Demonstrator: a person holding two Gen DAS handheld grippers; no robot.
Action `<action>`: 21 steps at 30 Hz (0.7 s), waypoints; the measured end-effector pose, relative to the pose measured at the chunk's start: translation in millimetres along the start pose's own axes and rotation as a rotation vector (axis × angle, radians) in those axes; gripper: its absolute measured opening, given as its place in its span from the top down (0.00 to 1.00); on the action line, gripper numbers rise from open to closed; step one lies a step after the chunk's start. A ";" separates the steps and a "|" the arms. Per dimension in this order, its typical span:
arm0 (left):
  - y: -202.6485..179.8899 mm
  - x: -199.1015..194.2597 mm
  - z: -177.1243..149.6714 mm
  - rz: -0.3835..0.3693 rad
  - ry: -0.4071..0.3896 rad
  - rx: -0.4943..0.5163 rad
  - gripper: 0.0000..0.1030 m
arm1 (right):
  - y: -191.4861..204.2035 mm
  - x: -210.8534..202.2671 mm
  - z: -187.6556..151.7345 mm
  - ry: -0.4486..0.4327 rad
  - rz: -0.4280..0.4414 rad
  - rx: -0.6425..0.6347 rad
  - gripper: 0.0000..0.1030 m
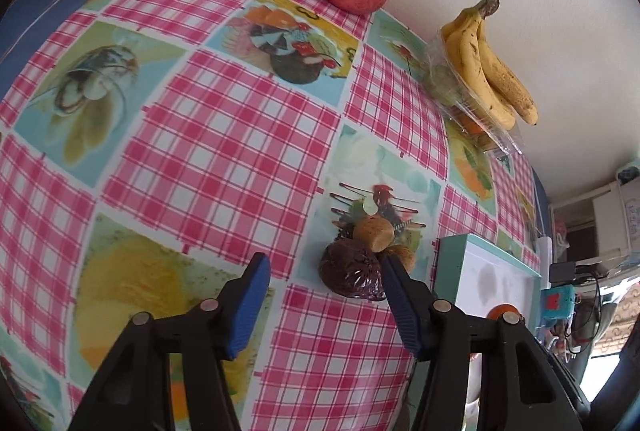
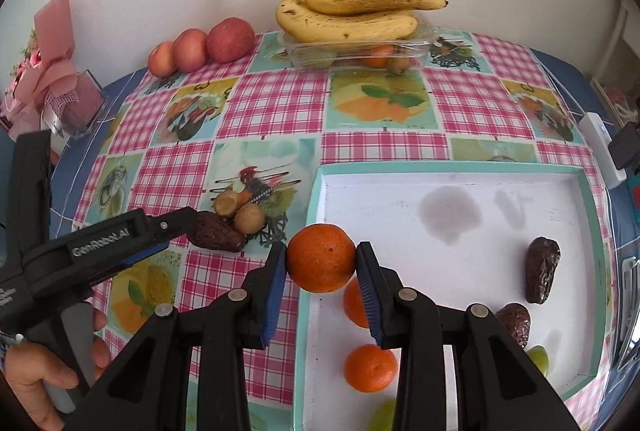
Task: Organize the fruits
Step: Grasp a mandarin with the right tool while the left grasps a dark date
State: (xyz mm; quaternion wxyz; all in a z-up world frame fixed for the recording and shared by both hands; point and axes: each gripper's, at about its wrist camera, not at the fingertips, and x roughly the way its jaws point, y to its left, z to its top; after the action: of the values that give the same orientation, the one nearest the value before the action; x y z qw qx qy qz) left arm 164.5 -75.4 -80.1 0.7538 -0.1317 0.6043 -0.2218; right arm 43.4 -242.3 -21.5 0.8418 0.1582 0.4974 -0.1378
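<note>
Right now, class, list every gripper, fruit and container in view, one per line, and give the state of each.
Right gripper: shut on an orange, above the tray's edge.
Left gripper: open, beside the loose date.
Loose date: lying on the tablecloth.
Tray: holds oranges, dates and green grapes.
Clear box: bananas rest across its top.
Bananas: spotted, in a bunch.
Apples: three, lined along the wall.
</note>
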 end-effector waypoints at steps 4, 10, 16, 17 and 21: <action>-0.2 7.8 -1.6 -0.024 0.012 -0.010 0.53 | -4.0 -3.2 -2.0 -0.001 0.002 0.008 0.64; -3.1 7.7 -1.9 -0.063 0.017 -0.018 0.67 | -7.4 -5.3 -1.6 -0.006 0.006 0.023 0.64; -3.4 2.8 -2.2 -0.069 0.006 -0.025 0.69 | -12.5 -6.6 -1.5 -0.009 0.010 0.045 0.64; -3.2 -1.6 -1.3 -0.073 -0.007 -0.026 0.69 | -14.4 -6.9 -1.5 -0.010 0.011 0.051 0.64; -4.6 -22.8 3.1 -0.097 -0.064 -0.026 0.69 | -29.5 -6.8 -1.0 -0.013 0.010 0.095 0.64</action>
State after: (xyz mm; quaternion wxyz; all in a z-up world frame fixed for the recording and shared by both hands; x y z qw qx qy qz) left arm 162.8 -68.4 -57.8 0.7593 -0.1778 0.5757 -0.2458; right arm 27.9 -268.3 -19.8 0.8371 0.1995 0.4842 -0.1580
